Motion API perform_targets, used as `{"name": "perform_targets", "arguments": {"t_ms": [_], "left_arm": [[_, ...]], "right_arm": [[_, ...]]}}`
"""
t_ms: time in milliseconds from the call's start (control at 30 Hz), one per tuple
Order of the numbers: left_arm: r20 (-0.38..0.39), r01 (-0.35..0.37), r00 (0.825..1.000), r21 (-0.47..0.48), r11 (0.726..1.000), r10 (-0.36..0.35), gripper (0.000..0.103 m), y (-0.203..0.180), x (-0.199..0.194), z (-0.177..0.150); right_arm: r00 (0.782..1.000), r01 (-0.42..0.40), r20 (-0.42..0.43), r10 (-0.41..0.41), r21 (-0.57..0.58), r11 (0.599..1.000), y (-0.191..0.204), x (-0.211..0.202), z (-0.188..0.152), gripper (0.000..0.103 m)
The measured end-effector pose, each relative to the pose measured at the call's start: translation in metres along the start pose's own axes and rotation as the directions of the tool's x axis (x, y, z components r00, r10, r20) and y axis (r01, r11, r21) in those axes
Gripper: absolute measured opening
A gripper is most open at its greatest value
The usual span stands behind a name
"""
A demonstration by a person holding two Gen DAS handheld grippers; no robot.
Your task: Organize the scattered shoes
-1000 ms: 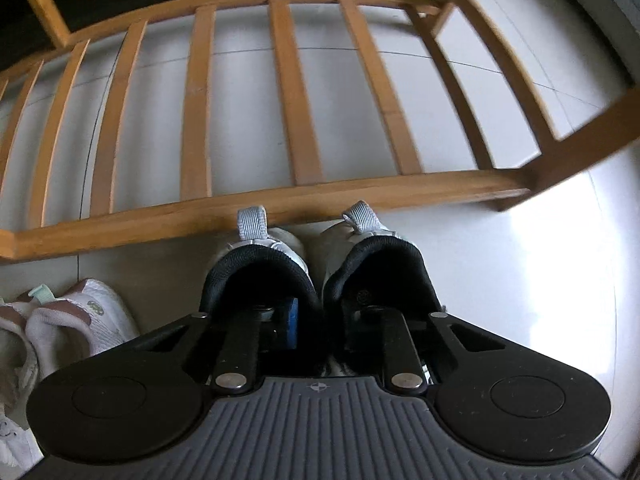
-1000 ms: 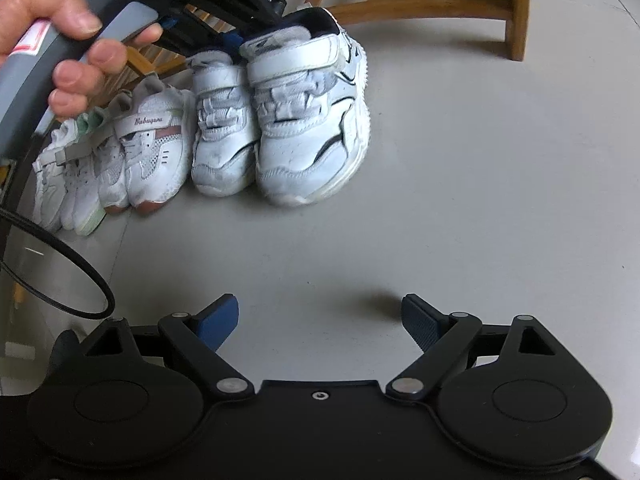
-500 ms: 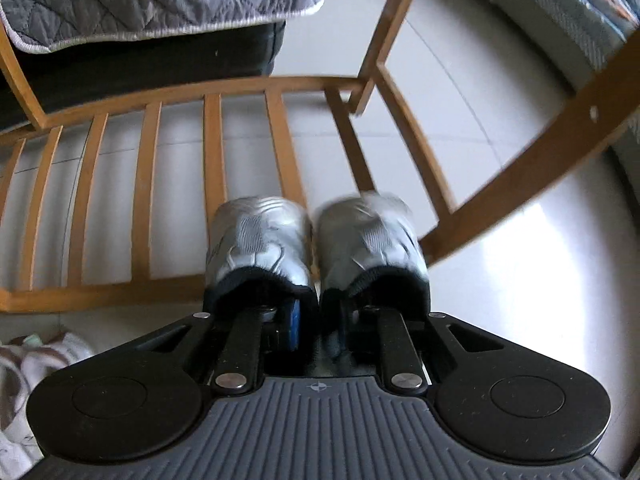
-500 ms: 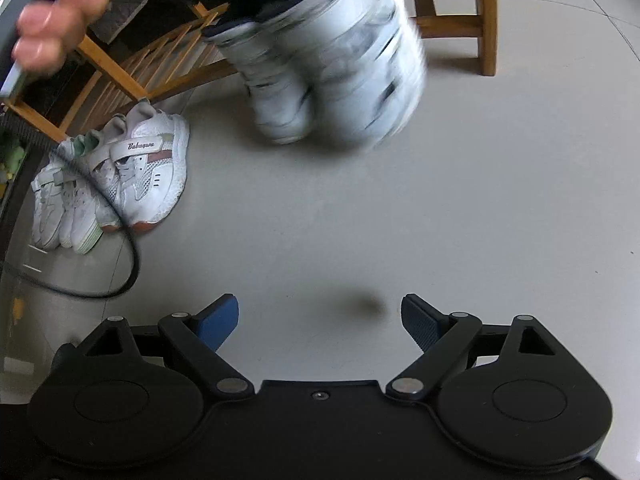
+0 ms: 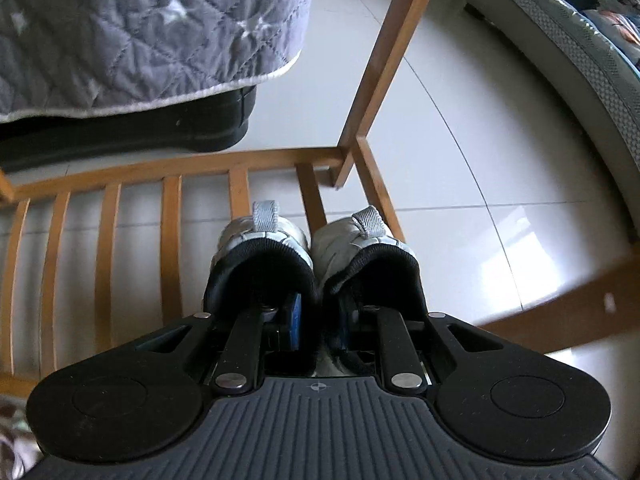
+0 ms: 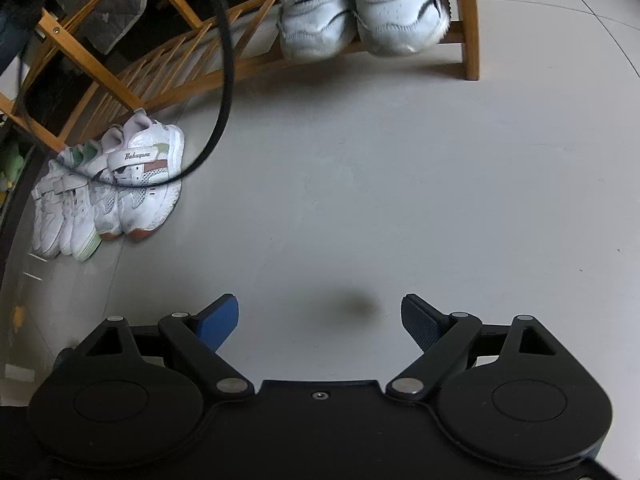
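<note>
Lower frame, left wrist view: left gripper (image 5: 316, 322) is clamped on the inner collars of the grey pair of shoes (image 5: 314, 256), held above the wooden rack (image 5: 168, 200), not yet set down. Right gripper (image 6: 320, 320) hangs wide open, empty, over bare floor. Mid-left, two white pairs (image 6: 108, 196) await shelving.

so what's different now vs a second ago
The left claw, shut on the inner collars of the grey-white pair of sneakers, has lifted them off the floor and carried them up over the wooden shoe rack. The right claw stayed open over bare floor, and the other sneakers stayed lined up by the rack.
</note>
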State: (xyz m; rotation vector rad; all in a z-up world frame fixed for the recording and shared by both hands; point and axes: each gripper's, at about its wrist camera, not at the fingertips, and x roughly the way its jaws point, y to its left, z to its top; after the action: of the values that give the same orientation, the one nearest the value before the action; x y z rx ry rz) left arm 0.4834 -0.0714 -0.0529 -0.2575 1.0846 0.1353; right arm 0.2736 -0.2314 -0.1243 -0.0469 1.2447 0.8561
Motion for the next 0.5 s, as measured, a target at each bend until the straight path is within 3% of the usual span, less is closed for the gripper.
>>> {"name": "perform_targets", "arguments": {"t_ms": [133,500], "left_arm": [[-0.011,-0.037,0.999,0.001,0.999,0.037,0.019,0.001,0.006,-0.001],[-0.003,-0.043,0.999,0.015,0.999,0.043,0.024,-0.001,0.014,0.002]], "right_arm": [[1.0,-0.003,0.001,0.003,0.008,1.0,-0.003,-0.001,-0.002,0.091],[1.0,-0.01,-0.004,0.01,0.011,1.0,0.0,0.0,-0.002,0.091]]}}
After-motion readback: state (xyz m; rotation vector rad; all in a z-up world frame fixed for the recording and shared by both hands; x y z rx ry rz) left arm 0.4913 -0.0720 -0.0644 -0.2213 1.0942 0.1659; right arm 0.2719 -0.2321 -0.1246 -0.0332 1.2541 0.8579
